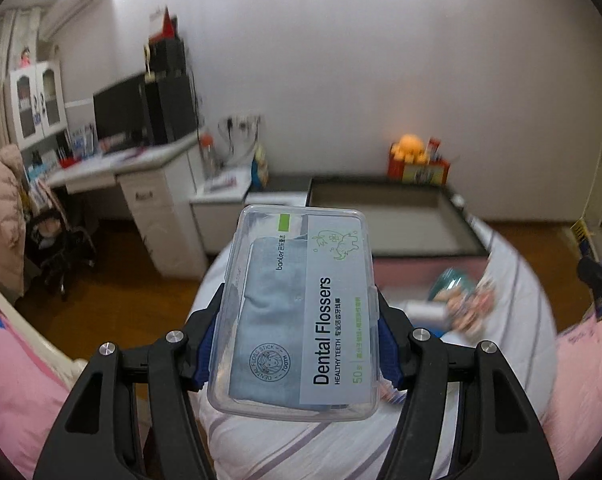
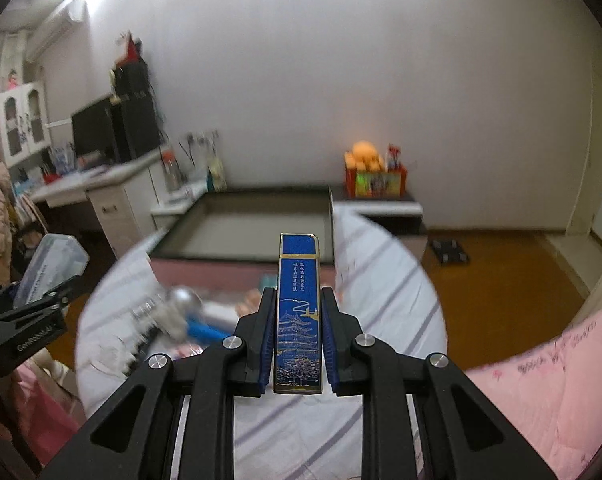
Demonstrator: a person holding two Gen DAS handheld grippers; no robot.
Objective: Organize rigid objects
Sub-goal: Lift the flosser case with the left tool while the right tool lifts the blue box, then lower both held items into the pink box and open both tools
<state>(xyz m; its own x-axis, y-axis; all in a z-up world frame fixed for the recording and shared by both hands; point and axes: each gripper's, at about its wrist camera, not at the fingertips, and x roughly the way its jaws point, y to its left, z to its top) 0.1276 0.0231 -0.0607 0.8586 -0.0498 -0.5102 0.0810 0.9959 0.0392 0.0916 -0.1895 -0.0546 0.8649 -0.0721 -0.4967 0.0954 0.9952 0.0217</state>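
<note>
Both grippers are loaded and held up over the bed, nothing placed yet as far as I can judge. The left gripper (image 1: 299, 344) is clamped on the long sides of a clear plastic dental flosser box (image 1: 297, 312), label up, lid shut, the box sticking out forward past the fingertips. The right gripper (image 2: 299, 344) is closed tight on a slim blue box (image 2: 298, 320) with gold tower artwork, held on its narrow sides, far end pointing away.

Below both, a white striped sheet (image 1: 513, 280) lies over the pink bedding. On it, a loose pile of items (image 1: 457, 300) sits near the far edge: something teal, a white roll-like thing, a patterned packet. All blurred, can't name them for sure. In the right wrist view the same pile (image 2: 189, 316) shows a silvery and a blue thing, also smeared.

Beyond the sheet there's a large shallow dark-rimmed tray (image 1: 457, 216), its visible floor bare. Probably the drop target, but that's a guess.

Progress: early to middle. Two items picked and in the air, several left on the sheet, none visibly sorted.
</note>
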